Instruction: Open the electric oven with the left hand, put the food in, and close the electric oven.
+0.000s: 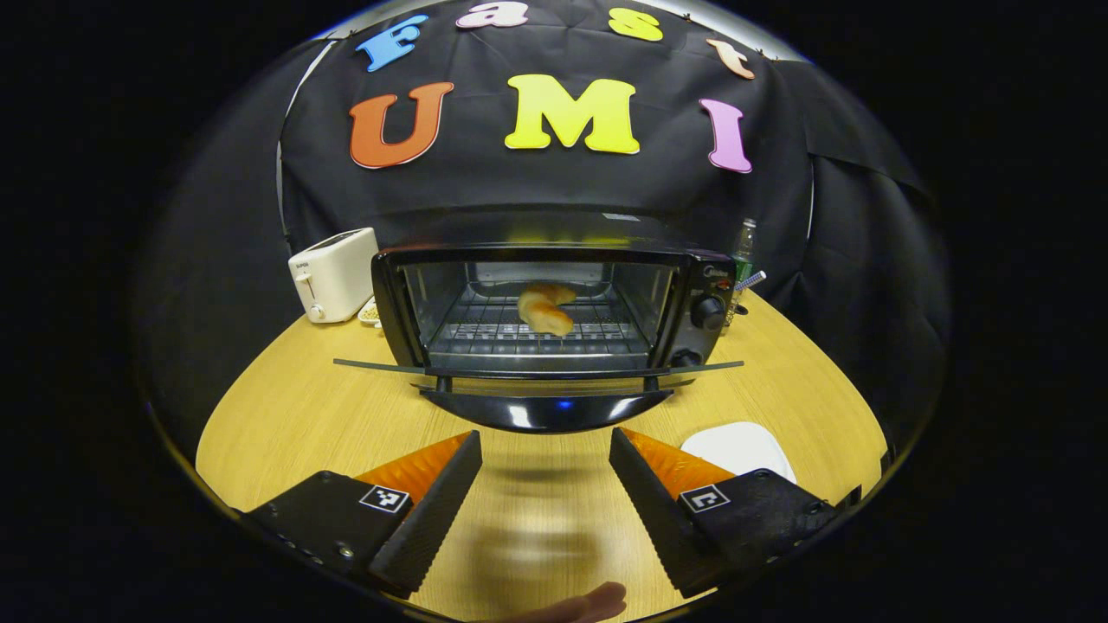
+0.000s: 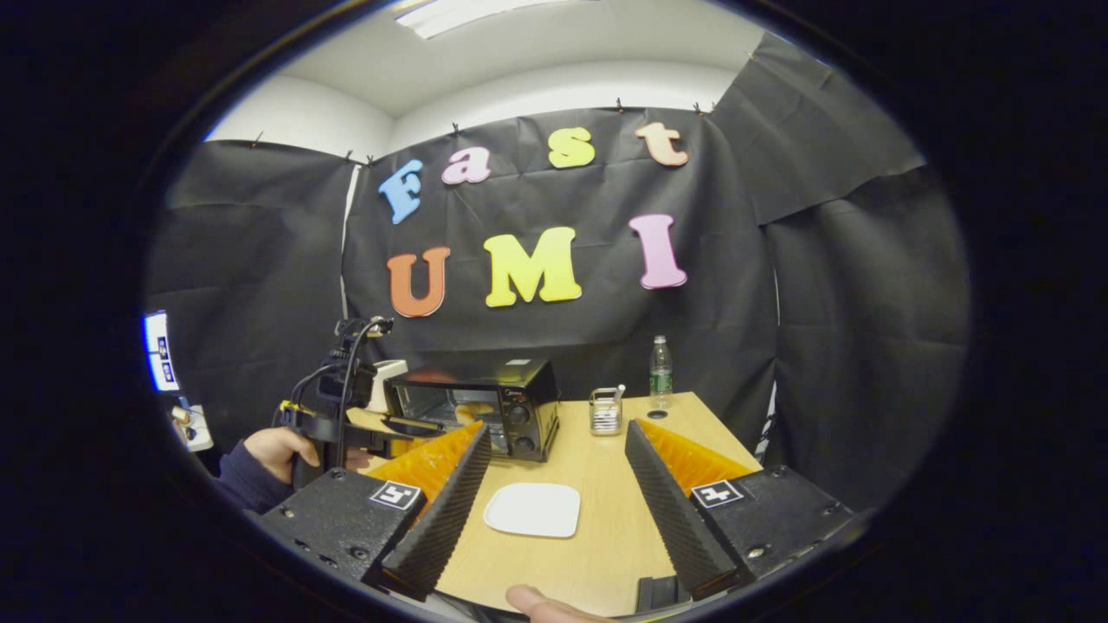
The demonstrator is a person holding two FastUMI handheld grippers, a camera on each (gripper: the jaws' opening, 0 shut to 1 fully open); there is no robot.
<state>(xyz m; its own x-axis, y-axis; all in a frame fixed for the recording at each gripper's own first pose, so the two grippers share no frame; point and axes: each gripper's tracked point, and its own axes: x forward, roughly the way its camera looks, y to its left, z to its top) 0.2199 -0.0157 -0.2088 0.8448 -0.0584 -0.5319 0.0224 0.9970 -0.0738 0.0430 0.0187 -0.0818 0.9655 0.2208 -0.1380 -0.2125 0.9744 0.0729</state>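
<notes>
left tool [image 1: 545, 484]: its two fingers are spread wide with nothing between them; it hangs just above the bare worktop [image 1: 286, 415]
right tool [image 2: 554, 493]: fingers spread wide too, holding nothing; it sits well back from the oven, above the near part of the worktop
white plate [image 2: 532, 509]: right in front of the right tool, low between its fingers; it has no food on it
oven door [image 1: 541, 408]: just ahead of the left tool, folded down flat and wide open; its curved front edge points at the tool
food [image 1: 545, 310]: a golden bread roll, I think, lying on the wire rack [image 1: 537, 333] inside the oven [image 1: 554, 303], straight ahead of the left tool and past the door
done so far: the door looks open and the food looks put in
left to do: close the door, by the look of it
room to move: the worktop under and in front of the left tool is bare, so there is space to go under the door edge and lift it
edges to mind: the door's thin side arms stick out to both sides; the knobs [image 1: 708, 313] are ahead and to the right
toaster [image 1: 333, 272]: far ahead on the left, beside the oven, out of the way
bottle [image 2: 660, 366]: far ahead of the right tool, near the back edge of the worktop, with a small holder [image 2: 605, 410] beside it
</notes>
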